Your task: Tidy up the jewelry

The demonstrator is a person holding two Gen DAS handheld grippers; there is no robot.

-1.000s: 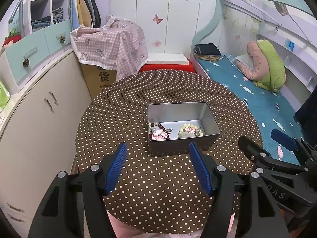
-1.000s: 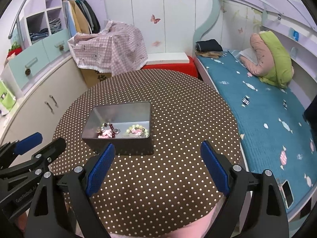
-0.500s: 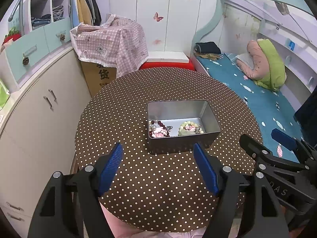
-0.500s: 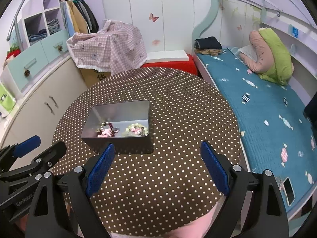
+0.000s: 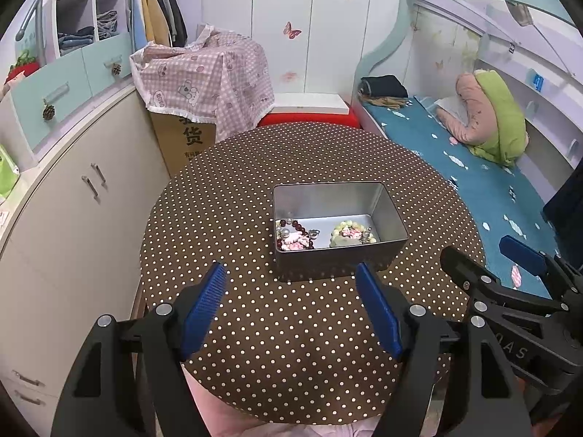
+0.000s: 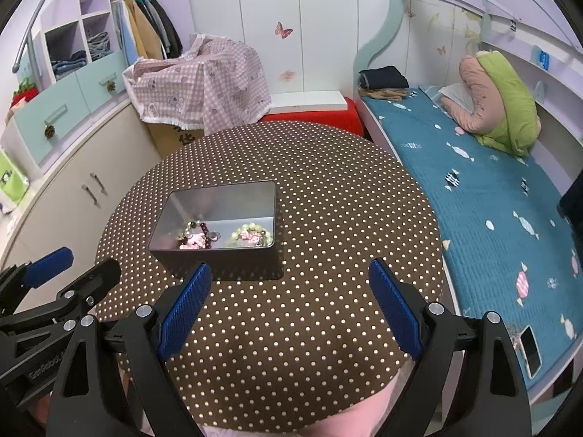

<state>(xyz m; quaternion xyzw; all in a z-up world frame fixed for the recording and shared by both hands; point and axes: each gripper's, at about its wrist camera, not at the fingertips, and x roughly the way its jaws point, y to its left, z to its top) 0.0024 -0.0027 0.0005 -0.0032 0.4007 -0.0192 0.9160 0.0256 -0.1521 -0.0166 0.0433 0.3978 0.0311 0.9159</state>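
A round tabletop (image 5: 255,346) under a brown cloth with pale dots carries an open metal tin (image 5: 337,231), which sits a little back from the near edge and roughly midway across, its long side facing the person. All the jewelry lies inside it, against the near wall. Toward the tin's left end is a dark red bead bracelet (image 5: 293,236) tangled with pearly and pink pieces; toward the right end is a pale green bead bracelet (image 5: 351,233) with a pink charm on it. The two heaps are close but apart (a small silver piece lies between them, too small to make out). The far half of the tin's floor is bare metal.

The left gripper (image 5: 291,306) hangs over the near edge of the tabletop, just in front of the tin, its blue-padded jaws released and nothing between them; they have just been spreading wider. The right gripper (image 6: 289,307) hangs beside it over the near right part of the tabletop, jaws spread wide and likewise empty, with the tin off to its left. Neither gripper touches the tin or the cloth.

Beyond the far edge stand a cardboard box (image 5: 184,142) draped in pink checked cloth and a red stool (image 5: 309,120); a bed (image 6: 473,189) with a teal cover runs along the right.
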